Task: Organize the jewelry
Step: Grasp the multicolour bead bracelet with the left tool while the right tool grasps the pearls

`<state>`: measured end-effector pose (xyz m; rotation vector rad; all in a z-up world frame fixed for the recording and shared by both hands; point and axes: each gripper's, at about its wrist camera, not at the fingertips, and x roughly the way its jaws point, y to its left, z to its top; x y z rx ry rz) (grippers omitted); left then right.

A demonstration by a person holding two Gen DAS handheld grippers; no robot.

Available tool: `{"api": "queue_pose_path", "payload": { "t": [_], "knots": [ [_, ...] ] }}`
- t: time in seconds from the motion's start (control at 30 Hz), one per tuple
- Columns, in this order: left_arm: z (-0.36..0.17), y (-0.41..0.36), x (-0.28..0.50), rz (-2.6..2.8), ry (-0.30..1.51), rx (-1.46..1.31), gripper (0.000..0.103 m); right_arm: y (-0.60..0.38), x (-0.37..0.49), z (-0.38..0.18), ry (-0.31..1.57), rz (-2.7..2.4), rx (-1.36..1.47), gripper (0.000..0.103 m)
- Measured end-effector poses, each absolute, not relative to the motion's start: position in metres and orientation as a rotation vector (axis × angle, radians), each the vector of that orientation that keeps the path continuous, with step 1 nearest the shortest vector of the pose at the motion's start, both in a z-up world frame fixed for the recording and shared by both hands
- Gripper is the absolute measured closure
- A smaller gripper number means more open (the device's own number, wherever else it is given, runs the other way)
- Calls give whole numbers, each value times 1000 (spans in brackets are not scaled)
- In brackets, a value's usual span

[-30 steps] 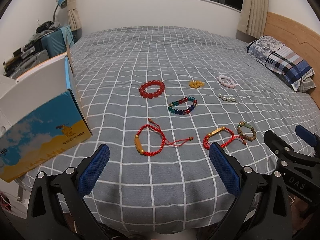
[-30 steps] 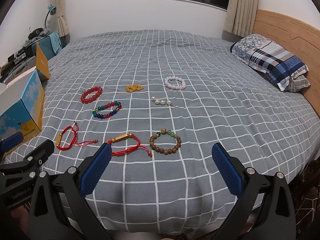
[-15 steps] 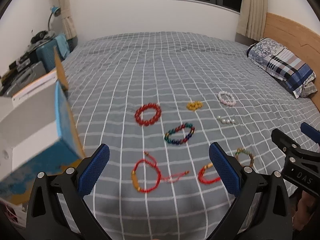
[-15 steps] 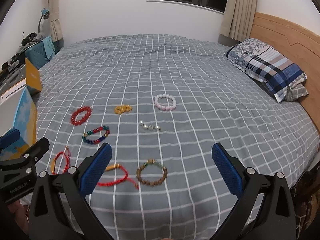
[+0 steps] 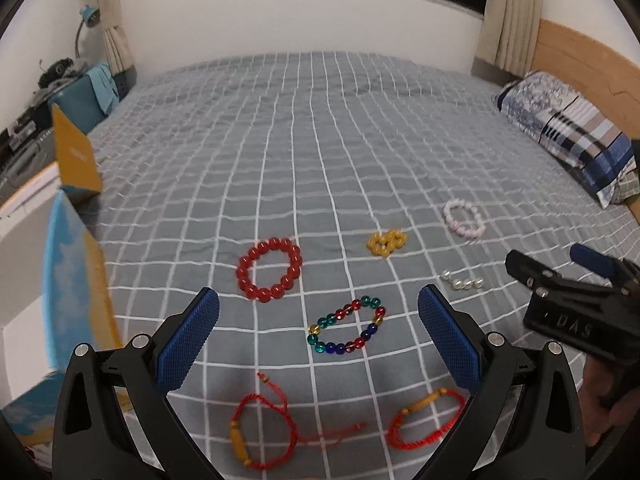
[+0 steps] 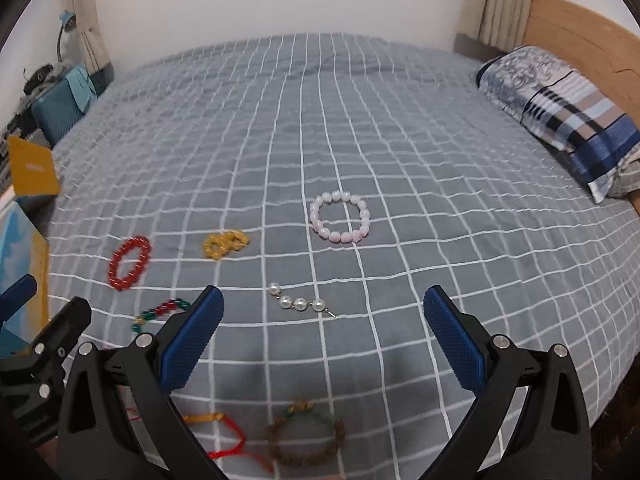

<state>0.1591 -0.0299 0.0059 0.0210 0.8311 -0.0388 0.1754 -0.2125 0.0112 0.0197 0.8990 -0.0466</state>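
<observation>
Both pairs of jaws are spread wide and nothing is held or touched by them. Between the fingers of the left gripper (image 5: 319, 342) the multicoloured bead bracelet (image 5: 346, 327) is framed, lying flat on the grey checked bedspread (image 5: 320, 140); between the fingers of the right gripper (image 6: 323, 344) the short pearl strand (image 6: 298, 302) is framed in the same way. Compared with one second ago, both cameras are carried forward and lower over the bed: the two red cord bracelets (image 5: 264, 436), which were ahead of the left fingertips, are now seen below them near the bottom edge, and the brown bead bracelet (image 6: 306, 438) is likewise passed under the right gripper. From this it is judged that no piece is yet collected and that the approach is only begun, probably toward the beads now lying between the fingers. Further out, the red bead bracelet (image 5: 269, 274), the small yellow bead cluster (image 5: 387, 242) and the pink bead bracelet (image 6: 340, 216) are lying apart from each other on the cover. At the left edge an open cardboard box (image 5: 76, 264) is standing, perhaps meant to receive the jewelry. A striped pillow (image 6: 560, 120) is resting by the wooden headboard (image 6: 580, 32).
</observation>
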Motion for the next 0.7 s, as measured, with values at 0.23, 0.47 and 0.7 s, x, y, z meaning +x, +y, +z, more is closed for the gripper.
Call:
{"api": "queue_pose_path", "payload": {
  "t": [0.23,0.47,0.7],
  "knots": [
    [-47,-33,192,-72,913,32,6,-220,214,-35,1004,-29,30,7],
    [-71,-34,206,-66,968,43,6,-213,229,-62,1066,-11,41,7],
    [-87,-39,214,-61,1001,48,9,-211,239,-81,1111,-20,41,12]
  ]
}}
